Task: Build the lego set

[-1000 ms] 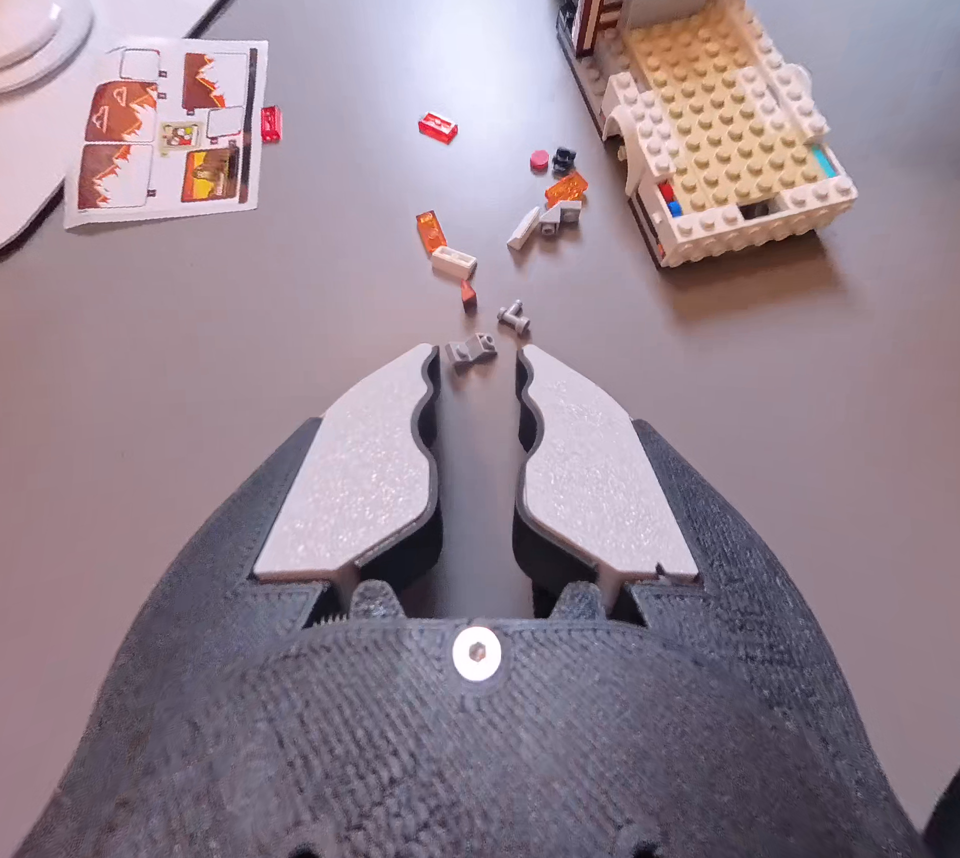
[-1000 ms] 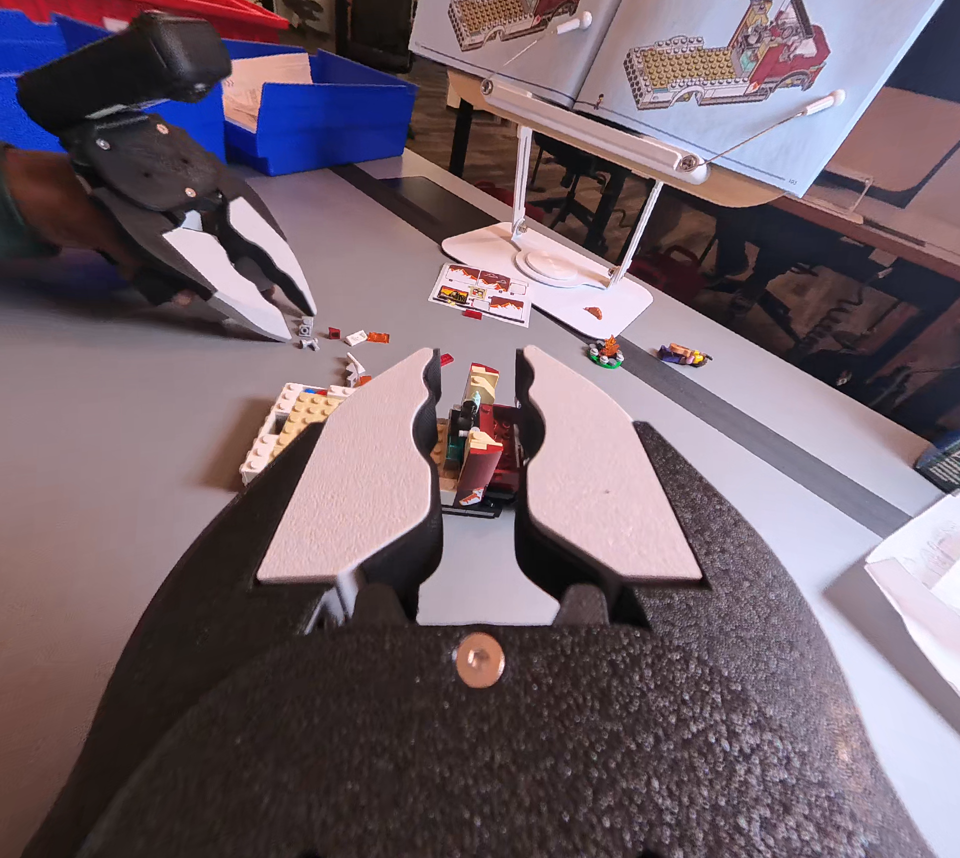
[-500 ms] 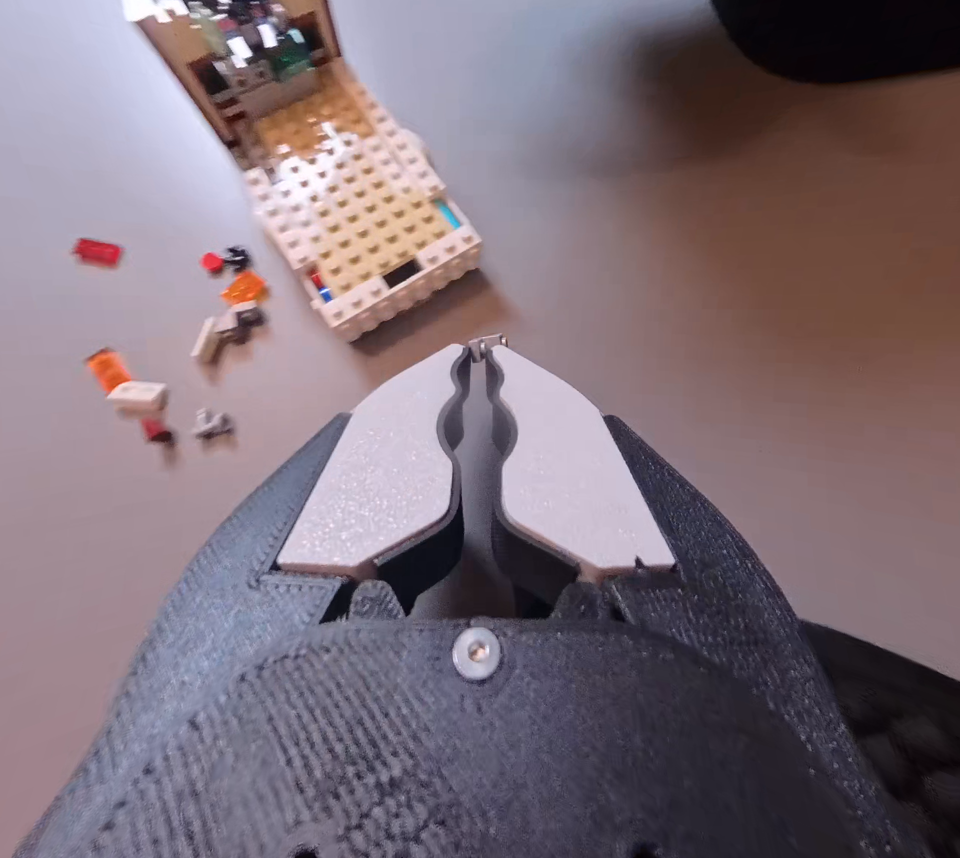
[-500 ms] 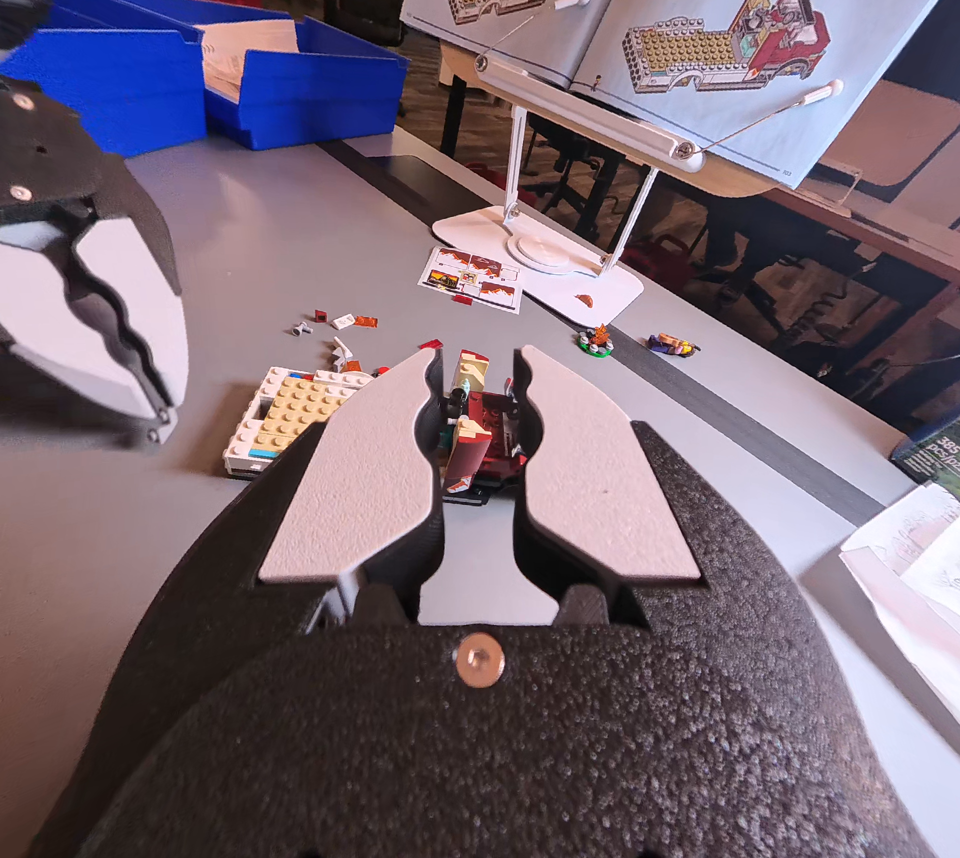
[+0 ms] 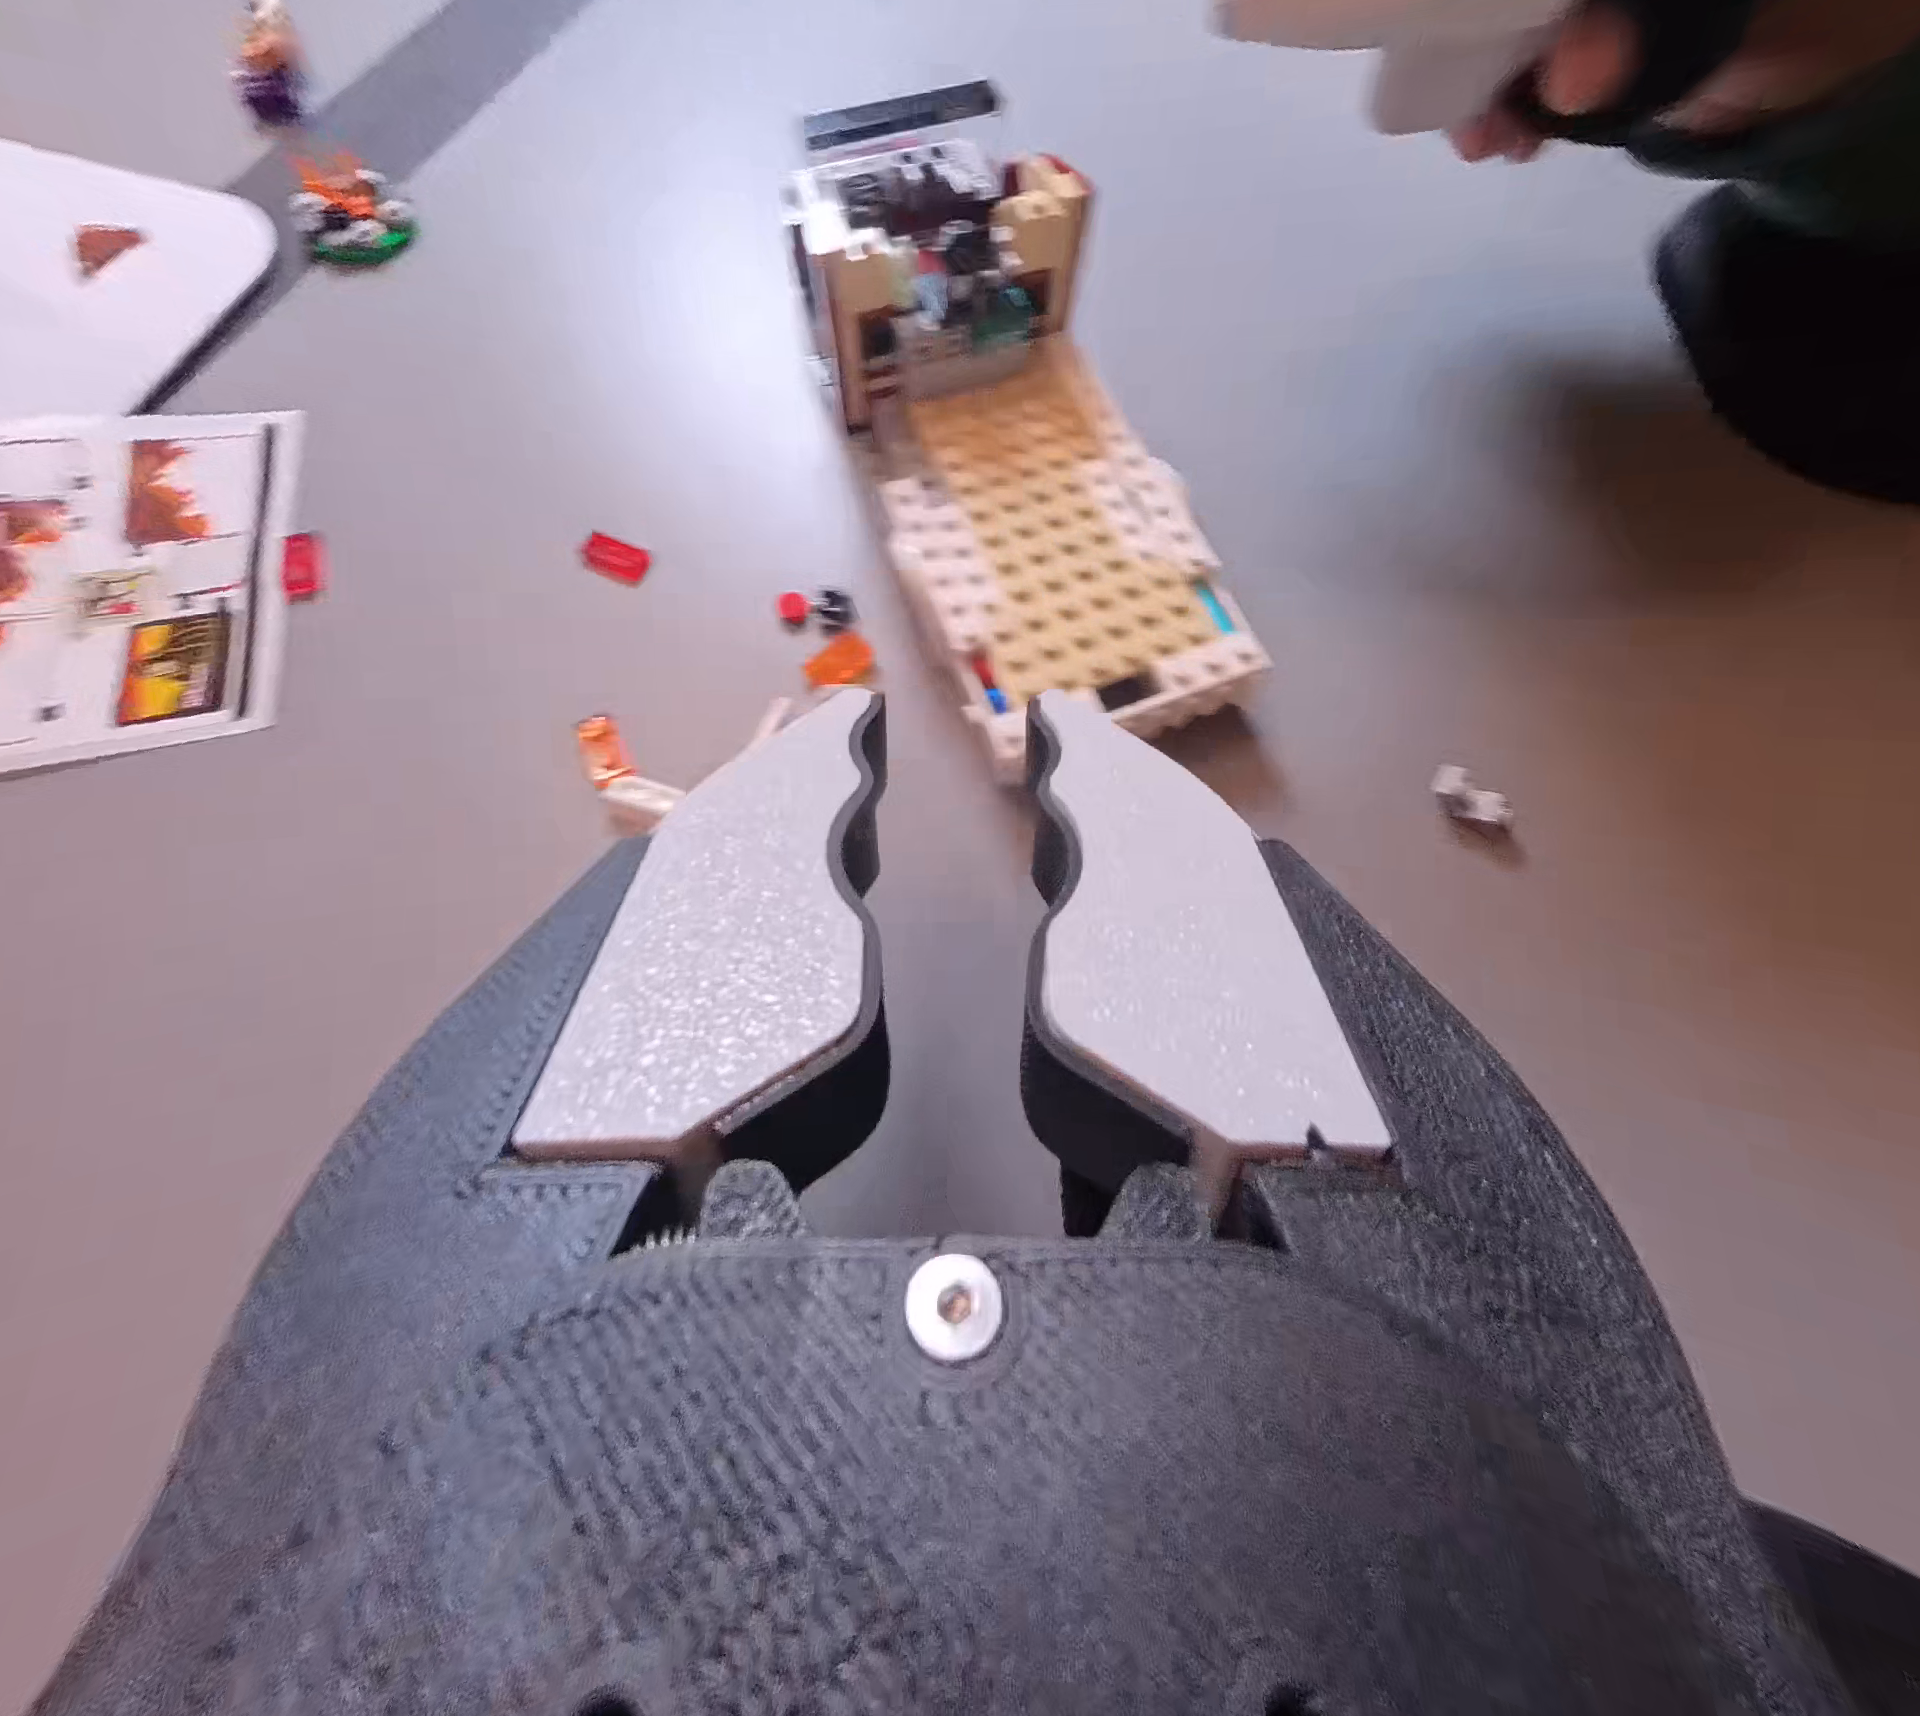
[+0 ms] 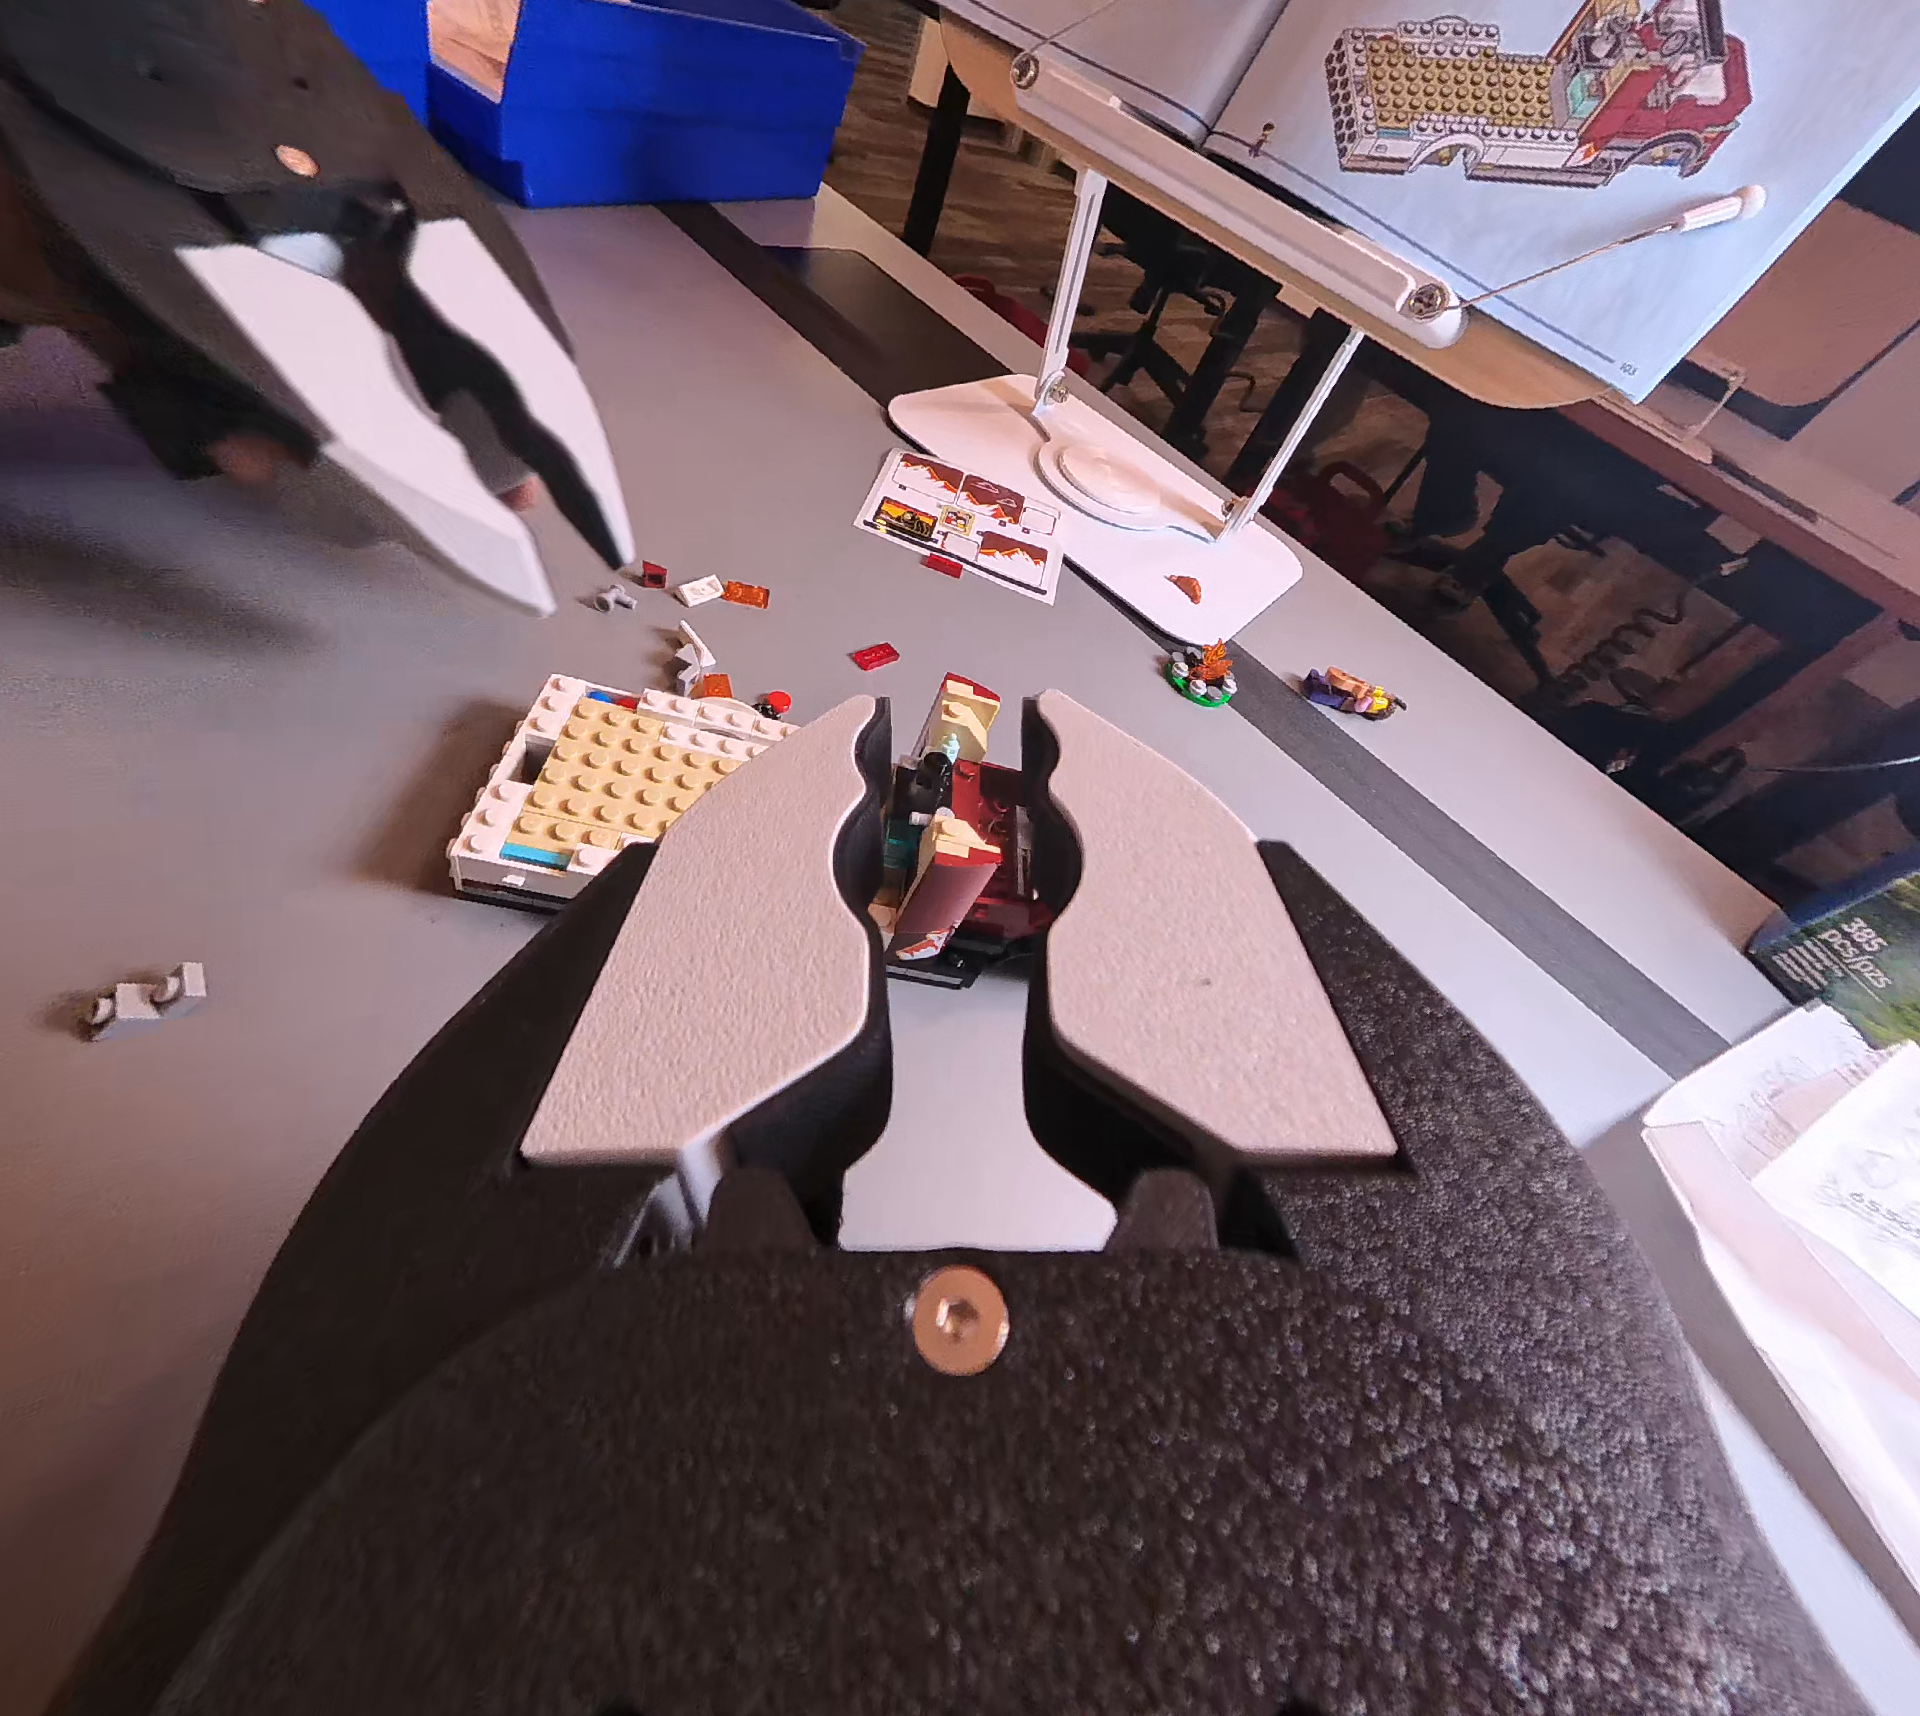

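Note:
The part-built truck (image 5: 1049, 544) with a tan studded bed and dark red cab stands on the grey table; it also shows in the right wrist view (image 6: 623, 773). My left gripper (image 5: 956, 710) is open and empty, just short of the bed's rear end, and shows in the right wrist view (image 6: 582, 575) over the loose pieces. A small grey piece (image 5: 1470, 799) lies alone right of the bed, also visible in the right wrist view (image 6: 145, 1001). My right gripper (image 6: 956, 710) is open and empty, held above the cab; the left wrist view shows it blurred (image 5: 1340, 25).
Loose pieces lie left of the bed: a red plate (image 5: 615, 551) and an orange tile (image 5: 840, 660). A sticker sheet (image 5: 135, 586), a white book stand (image 6: 1101, 492) with the instruction book (image 6: 1455, 4), a small campfire build (image 6: 1205, 674), blue bins (image 6: 623, 77) and papers (image 6: 1818, 1199) surround them. The grippers' ends are close to 12 cm from one another. It is some 11 cm from my left tips to the small grey piece (image 5: 1470, 799). It is also in sight in the right wrist view (image 6: 145, 1004).
My left gripper shut on the small grey piece, carried it right, let it go on the table beside the bed, opened and swung back left. The right gripper barely moved.

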Demonstrator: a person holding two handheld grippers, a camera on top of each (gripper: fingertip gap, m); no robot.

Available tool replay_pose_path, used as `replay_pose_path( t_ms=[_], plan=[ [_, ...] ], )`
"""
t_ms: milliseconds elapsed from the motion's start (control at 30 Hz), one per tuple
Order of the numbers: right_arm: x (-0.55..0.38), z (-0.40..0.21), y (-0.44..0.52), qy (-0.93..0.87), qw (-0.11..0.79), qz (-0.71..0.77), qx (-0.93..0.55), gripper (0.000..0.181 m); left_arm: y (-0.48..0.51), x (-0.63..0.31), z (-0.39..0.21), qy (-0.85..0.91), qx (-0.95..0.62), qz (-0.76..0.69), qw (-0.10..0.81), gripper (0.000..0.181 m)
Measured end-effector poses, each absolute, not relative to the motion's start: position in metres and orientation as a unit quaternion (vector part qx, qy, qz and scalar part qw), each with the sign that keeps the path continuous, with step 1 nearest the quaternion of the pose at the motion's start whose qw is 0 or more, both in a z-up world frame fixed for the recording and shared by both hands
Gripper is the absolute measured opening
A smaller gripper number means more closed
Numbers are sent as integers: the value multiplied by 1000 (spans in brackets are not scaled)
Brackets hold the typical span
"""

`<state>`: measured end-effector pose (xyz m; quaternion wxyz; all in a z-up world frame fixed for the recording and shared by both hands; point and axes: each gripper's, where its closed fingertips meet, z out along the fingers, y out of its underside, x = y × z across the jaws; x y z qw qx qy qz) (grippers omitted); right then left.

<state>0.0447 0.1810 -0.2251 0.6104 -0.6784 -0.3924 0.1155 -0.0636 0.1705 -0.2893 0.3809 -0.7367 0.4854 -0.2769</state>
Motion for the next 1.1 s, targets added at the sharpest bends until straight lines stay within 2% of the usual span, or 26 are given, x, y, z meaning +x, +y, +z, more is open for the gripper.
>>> replay_pose_path(
  t_ms=[133,367,467,633,733,900,1100],
  plan=[
    [45,-227,181,-395,608,112,-679,23,200,-68,-313,527,-741,-194,368,20],
    [46,-233,183,-399,600,106,-685,22,204,-56,-329,613,-697,-143,343,14],
    [47,-236,184,-400,597,106,-687,22,204,-58,-330,620,-696,-139,335,7],
    [47,-237,184,-401,594,108,-689,22,202,-65,-322,609,-698,-136,351,7],
    [43,-234,179,-414,593,123,-680,22,180,-54,-292,568,-697,-236,369,7],
    [8,-221,129,-482,565,268,-614,22,128,-21,-235,460,-658,-481,353,7],
    [-5,-216,107,-481,517,362,-608,15,101,-5,-218,454,-620,-540,344,7]
  ],
)
